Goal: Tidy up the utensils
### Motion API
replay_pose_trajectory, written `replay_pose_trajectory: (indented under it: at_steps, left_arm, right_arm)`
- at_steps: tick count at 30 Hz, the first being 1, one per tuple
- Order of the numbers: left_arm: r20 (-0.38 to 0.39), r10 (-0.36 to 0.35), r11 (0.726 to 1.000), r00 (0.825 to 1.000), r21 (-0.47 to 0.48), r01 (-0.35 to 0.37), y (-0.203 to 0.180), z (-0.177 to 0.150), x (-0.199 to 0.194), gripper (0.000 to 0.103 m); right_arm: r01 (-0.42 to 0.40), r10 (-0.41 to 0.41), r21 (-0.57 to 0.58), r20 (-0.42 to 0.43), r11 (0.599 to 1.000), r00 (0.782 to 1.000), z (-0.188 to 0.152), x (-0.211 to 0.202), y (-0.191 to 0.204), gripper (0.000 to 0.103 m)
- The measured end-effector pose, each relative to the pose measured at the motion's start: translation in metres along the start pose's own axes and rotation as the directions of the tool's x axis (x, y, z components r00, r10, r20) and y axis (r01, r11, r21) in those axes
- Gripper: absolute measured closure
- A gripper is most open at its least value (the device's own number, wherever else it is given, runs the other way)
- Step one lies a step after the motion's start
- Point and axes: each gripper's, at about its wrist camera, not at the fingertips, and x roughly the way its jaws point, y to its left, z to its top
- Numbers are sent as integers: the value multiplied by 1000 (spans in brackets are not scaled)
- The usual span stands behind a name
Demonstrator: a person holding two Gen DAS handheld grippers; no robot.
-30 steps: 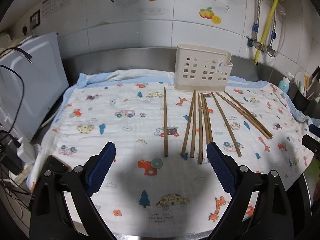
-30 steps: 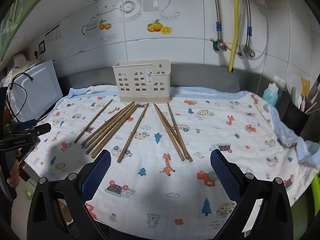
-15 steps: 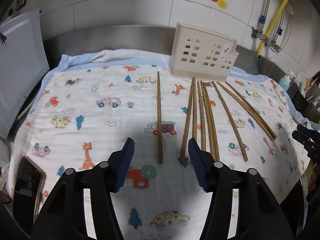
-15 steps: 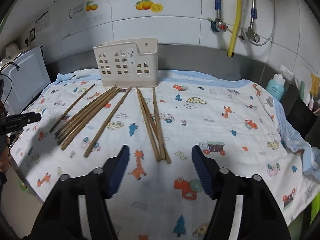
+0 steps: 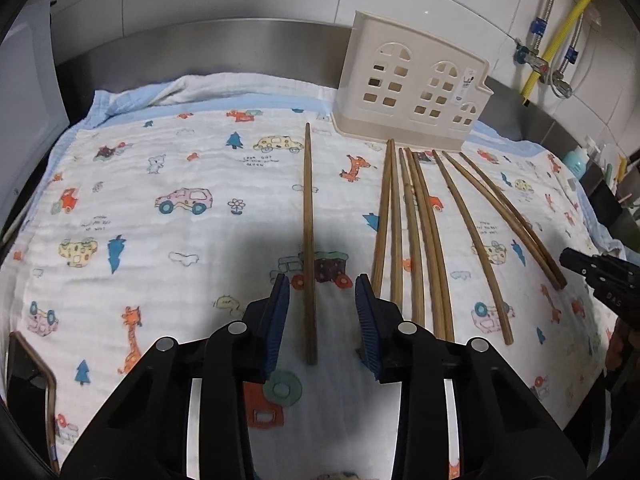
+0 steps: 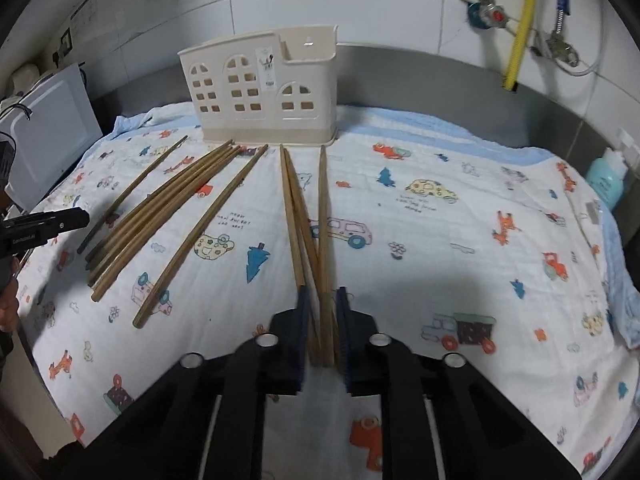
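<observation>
Several brown wooden chopsticks lie on a cartoon-print cloth [image 5: 180,240] in front of a cream utensil holder [image 5: 412,84] [image 6: 260,92]. My left gripper [image 5: 322,284] straddles the near end of a lone chopstick [image 5: 308,220]; its jaws are closing and the blue pads stand clear of the stick on both sides. My right gripper [image 6: 322,294] is shut on the near ends of three chopsticks [image 6: 308,220] that fan away toward the holder. Several more chopsticks [image 5: 416,240] [image 6: 160,216] lie loose between the two grippers.
A white appliance [image 6: 48,128] stands at the left edge and a dark phone [image 5: 28,368] lies at the cloth's near left corner. A teal bottle [image 6: 606,180] sits at the right. A steel backsplash, a tiled wall and a yellow hose [image 6: 520,28] close off the back.
Both grippers came down and forward to the chopsticks' near ends. The left jaws narrowed around the lone chopstick; the right jaws went from wide apart to shut on three chopsticks.
</observation>
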Motion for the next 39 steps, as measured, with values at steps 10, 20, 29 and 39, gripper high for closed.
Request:
replay_pose_trajectory:
  at_steps: [10, 20, 29, 39]
  left_arm:
    - [-20, -4, 1000, 1000, -4, 4, 2, 4, 15, 71]
    - [-37, -10, 1000, 999, -4, 10, 2, 4, 24, 82]
    - [-45, -7, 1000, 999, -1, 7, 3, 5, 29, 82]
    - [-43, -7, 1000, 999, -7, 7, 3, 9, 32, 82]
  right_arm:
    - [16, -17, -49, -34, 999, 999, 3, 18, 1, 94]
    - [30, -31, -60, -29, 998, 999, 4, 18, -5, 96]
    - [28, -33, -83, -56, 996, 998, 5, 29, -17, 96]
    - [3, -8, -100, -50, 995, 999, 9, 35, -20, 94]
